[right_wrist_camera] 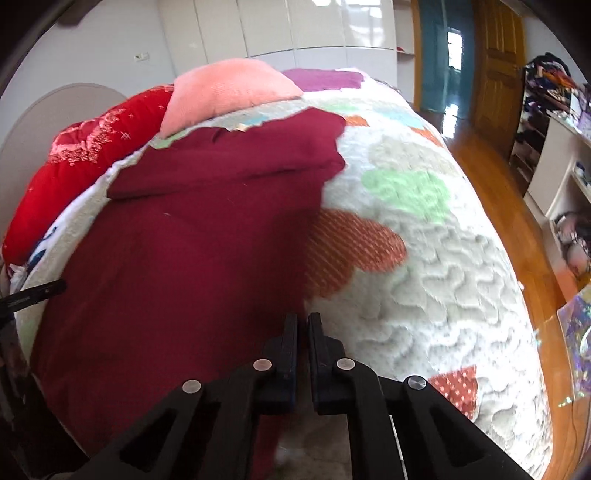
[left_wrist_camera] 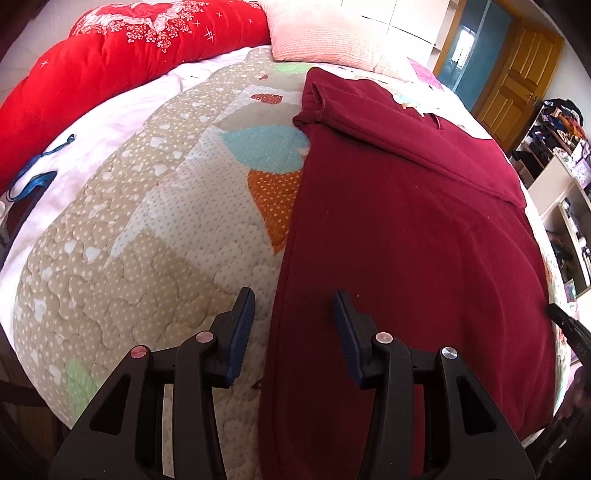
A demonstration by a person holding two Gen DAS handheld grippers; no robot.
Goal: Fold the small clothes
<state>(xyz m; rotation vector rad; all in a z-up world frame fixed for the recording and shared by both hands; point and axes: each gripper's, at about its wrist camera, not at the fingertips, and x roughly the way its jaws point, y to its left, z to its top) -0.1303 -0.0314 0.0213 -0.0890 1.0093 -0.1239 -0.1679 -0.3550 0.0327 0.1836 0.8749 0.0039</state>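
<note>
- Black fingers of the left gripper [left_wrist_camera: 294, 306] fill the bottom of the left wrist view, standing about half open with nothing between the blue pads; they straddle the left edge of the dark red garment [left_wrist_camera: 406, 240] from above.
- Whether the left fingertips touch the cloth or the quilt [left_wrist_camera: 110, 277] cannot be told.
- Right gripper [right_wrist_camera: 303, 321] has its fingers drawn together with only a thin slit between them; no cloth shows between the tips, which sit at the garment's right edge [right_wrist_camera: 166, 277].
- That garment lies spread flat on the patchwork quilt, its far end folded over into a thicker band with a hem.
- Quilt patches of orange, light blue and green show on both sides of the red cloth.
- Beyond the garment, a pink pillow [left_wrist_camera: 325, 33] lies at the head of the bed, with a bright red blanket [left_wrist_camera: 110, 62] bunched along the far left side.
- A blue strap [left_wrist_camera: 33, 177] lies on the white sheet at the left edge of the bed.
- Past the bed stand a wooden door [right_wrist_camera: 498, 62], a wooden floor [right_wrist_camera: 491, 177] and open white shelves [left_wrist_camera: 565, 221] with clutter.
</note>
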